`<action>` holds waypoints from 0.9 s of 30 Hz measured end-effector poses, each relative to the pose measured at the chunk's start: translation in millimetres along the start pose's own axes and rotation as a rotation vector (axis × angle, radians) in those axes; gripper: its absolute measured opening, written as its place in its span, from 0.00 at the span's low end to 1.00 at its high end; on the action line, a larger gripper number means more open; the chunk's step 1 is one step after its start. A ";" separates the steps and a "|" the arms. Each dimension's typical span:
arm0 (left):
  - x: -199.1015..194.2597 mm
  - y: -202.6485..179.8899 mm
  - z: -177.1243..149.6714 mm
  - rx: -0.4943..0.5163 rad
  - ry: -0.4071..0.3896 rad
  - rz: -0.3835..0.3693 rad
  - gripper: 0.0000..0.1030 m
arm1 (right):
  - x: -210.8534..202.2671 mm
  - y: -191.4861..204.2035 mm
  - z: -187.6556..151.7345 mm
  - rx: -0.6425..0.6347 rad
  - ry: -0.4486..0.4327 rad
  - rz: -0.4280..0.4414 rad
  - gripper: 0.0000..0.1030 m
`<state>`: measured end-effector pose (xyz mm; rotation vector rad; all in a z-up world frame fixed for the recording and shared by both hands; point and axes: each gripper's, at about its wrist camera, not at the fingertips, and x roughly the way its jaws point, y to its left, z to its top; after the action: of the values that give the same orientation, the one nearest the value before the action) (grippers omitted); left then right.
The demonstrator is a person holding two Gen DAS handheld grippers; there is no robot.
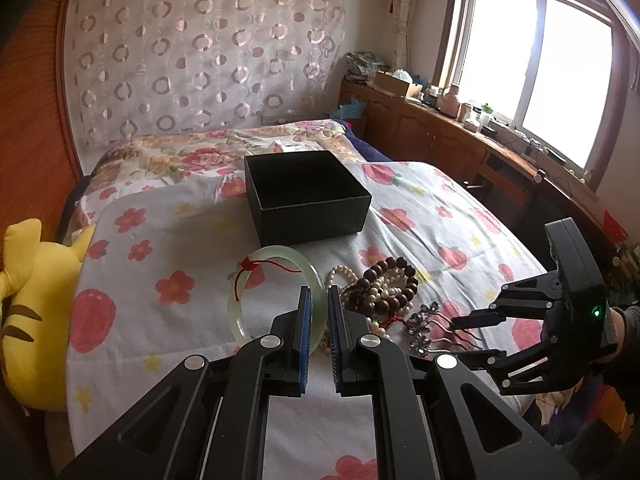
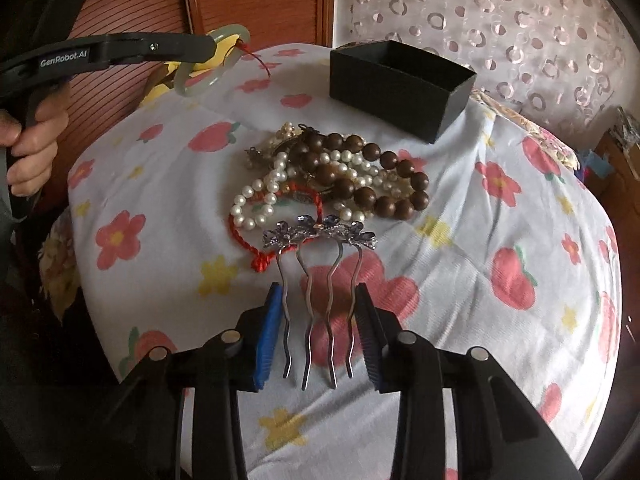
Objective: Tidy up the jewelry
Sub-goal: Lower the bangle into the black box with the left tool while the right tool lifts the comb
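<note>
Pale green jade, the bangle is pinched at its rim between the blue pads of the left tool, its fingers nearly closed on it; the right wrist view shows that bangle lifted clear of the floral bed cover. Only that view shows the jewelled hair comb plainly: its wavy prongs lie between the wide-open fingers of the right tool, which grips nothing. From the left wrist the comb is a small glittering blur. The tangled heap of wooden beads and pearls lies beyond the comb, the open black box farther back. The box's inside is too dark to read.
</note>
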<state>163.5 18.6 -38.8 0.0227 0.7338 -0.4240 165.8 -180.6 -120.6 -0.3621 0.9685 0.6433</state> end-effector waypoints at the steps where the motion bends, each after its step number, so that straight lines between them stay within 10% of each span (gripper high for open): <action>1: -0.8 2.0 0.9 -0.002 -0.002 0.000 0.07 | -2.2 -1.0 -0.9 0.001 -0.003 -0.003 0.37; 27: 101.4 -4.6 122.1 0.089 0.006 0.013 0.07 | -53.4 -42.5 42.2 -0.015 -0.090 -0.013 0.37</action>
<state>307.6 -43.2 -13.3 0.1120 0.7202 -0.4439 199.1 -207.7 -52.9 -0.3499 0.8748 0.6497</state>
